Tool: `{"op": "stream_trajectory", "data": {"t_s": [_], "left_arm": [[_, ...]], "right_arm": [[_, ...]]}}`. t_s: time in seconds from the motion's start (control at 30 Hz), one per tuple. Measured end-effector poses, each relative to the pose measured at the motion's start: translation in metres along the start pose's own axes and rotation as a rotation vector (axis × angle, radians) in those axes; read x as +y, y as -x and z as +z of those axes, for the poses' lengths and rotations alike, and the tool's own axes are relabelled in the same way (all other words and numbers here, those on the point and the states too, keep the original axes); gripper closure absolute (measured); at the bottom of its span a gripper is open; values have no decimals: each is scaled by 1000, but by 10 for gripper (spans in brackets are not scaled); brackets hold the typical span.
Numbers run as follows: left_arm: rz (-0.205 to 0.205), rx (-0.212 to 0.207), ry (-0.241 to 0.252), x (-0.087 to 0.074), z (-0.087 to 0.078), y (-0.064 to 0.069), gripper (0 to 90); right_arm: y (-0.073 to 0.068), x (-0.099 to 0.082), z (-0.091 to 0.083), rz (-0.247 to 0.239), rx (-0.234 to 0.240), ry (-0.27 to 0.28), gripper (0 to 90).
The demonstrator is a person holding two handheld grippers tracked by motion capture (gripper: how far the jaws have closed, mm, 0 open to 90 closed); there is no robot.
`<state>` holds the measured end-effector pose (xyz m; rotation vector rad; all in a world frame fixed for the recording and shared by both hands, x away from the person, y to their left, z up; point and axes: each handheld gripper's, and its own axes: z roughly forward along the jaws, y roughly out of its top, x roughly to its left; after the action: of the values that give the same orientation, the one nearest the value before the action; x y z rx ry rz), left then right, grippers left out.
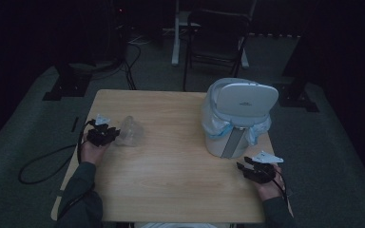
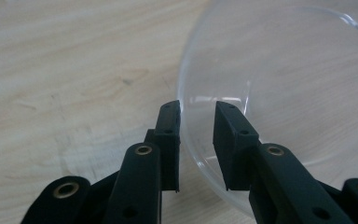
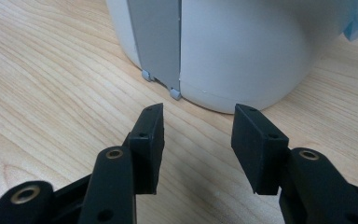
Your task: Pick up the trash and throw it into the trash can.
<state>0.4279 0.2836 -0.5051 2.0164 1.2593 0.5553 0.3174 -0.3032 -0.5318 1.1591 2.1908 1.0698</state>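
Note:
A clear plastic cup (image 1: 130, 131) lies on its side at the left of the wooden table (image 1: 171, 175). My left gripper (image 1: 114, 134) is at its left end. In the left gripper view the cup's thin rim (image 2: 186, 116) passes between the jaws of this gripper (image 2: 197, 105), which stand apart, open. A white lidded bin (image 1: 237, 118) with a bluish bag liner stands at the right. My right gripper (image 1: 242, 164) is open just in front of the bin's base (image 3: 242, 51), near its grey front strip (image 3: 156, 37), with nothing between its jaws (image 3: 199, 109).
Behind the table stand a dark chair (image 1: 218, 33) and black stand bases (image 1: 64, 88) on a grey floor. A cable (image 1: 43, 161) loops on the floor to the left. The table's middle is bare wood.

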Motion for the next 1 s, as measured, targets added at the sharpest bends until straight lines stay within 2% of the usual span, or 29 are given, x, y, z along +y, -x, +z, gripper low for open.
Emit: {"op": "stream_trajectory", "data": {"t_s": [0.17,0.27,0.33,0.37,0.4,0.43,0.47,0.5,0.53,0.57,0.63,0.67,0.73,0.87,0.9,1.0], "left_arm": [[-17,-13,5,-6,2,0,699],[-85,5,88,-7,-14,-3,683],[-129,-10,178,-7,-30,-2,655],[-126,-13,219,-7,-38,0,639],[-126,-13,219,-7,-38,0,624],[-113,-47,279,-3,-50,7,605],[-113,-47,279,-3,-50,7,591],[-93,-52,287,-1,-52,12,591],[-30,-59,255,6,-49,21,562],[-30,-59,255,6,-49,21,560],[15,-44,211,12,-39,28,560],[27,-36,171,16,-26,30,566],[45,-20,122,19,-16,28,627],[73,-1,88,24,-9,26,828],[93,1,73,28,-5,24,836],[98,4,69,32,-2,22,843]], "right_arm": [[0,0,1,0,0,-5,531],[0,0,0,-2,0,-4,531],[-1,0,0,-2,-1,-3,531],[0,0,0,-2,-2,-3,531],[0,0,0,-3,-2,-4,531],[0,0,0,-3,-1,-4,531],[-1,0,1,-2,0,-5,531],[-1,0,1,-2,0,-5,531],[-1,0,1,-5,2,-5,531],[-1,0,1,-7,2,-5,531],[-2,0,1,-8,2,-5,530],[-2,0,1,-10,-1,-6,527],[-1,0,0,-10,-6,-5,525],[0,-1,0,-6,-7,-5,522],[0,-1,0,-4,-7,-6,522],[0,-1,1,-5,-5,-8,522]]}}
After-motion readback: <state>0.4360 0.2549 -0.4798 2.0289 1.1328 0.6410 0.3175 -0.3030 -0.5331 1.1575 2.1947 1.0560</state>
